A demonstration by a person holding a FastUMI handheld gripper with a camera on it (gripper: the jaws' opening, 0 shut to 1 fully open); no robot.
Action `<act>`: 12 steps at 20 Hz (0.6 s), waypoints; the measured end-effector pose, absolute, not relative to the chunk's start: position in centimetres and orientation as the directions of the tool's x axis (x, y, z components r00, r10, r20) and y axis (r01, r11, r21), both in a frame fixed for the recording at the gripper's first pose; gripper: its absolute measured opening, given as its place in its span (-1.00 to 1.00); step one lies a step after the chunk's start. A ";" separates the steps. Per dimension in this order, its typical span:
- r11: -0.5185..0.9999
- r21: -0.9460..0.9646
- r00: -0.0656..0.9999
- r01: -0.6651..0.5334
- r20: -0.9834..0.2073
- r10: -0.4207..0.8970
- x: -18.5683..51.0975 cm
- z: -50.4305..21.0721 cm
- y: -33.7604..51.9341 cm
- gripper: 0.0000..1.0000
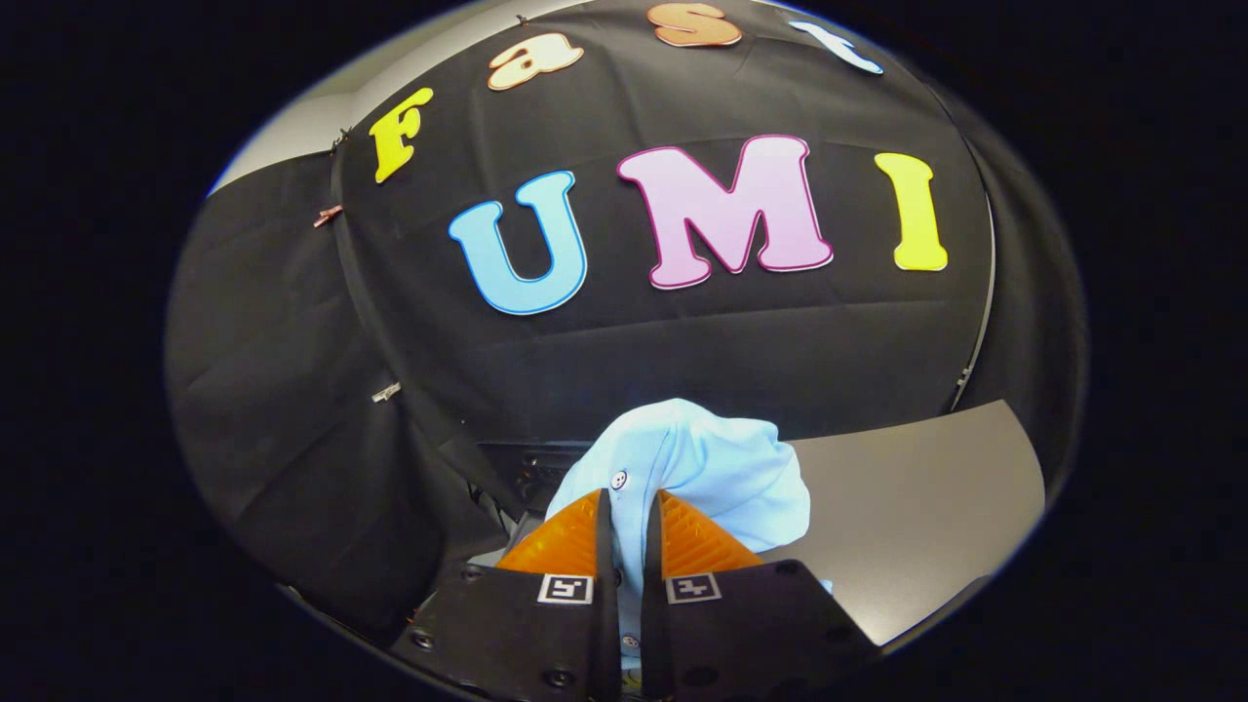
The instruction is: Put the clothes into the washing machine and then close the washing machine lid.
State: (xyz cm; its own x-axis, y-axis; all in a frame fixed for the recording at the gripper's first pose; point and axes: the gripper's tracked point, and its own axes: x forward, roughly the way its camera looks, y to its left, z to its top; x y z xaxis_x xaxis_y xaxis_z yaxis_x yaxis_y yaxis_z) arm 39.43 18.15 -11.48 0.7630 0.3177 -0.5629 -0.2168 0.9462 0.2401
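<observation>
A light blue buttoned garment (702, 463) is bunched up between and just ahead of my orange fingers (561, 541). My gripper (629, 507) is shut on it, both pads pressing a fold of the cloth, which rises above the fingertips and hangs down between them. Just beyond the cloth, to the left, shows a dark part of the washing machine (526, 468) with small knobs; its opening and lid are hidden.
A grey flat surface (926, 507) lies to the right of the garment and the fingers. The booth's black cloth wall (292, 390) stands close behind and to the left.
</observation>
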 end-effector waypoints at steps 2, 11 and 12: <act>0.943 0.251 0.749 -0.219 -0.576 0.327 39.5 -13.3 19.8 -0.75; 0.942 0.249 0.708 -0.224 -0.623 0.333 39.6 -20.4 24.7 -0.75; 0.940 0.259 0.702 -0.221 -0.627 0.338 39.5 -21.1 25.3 -0.75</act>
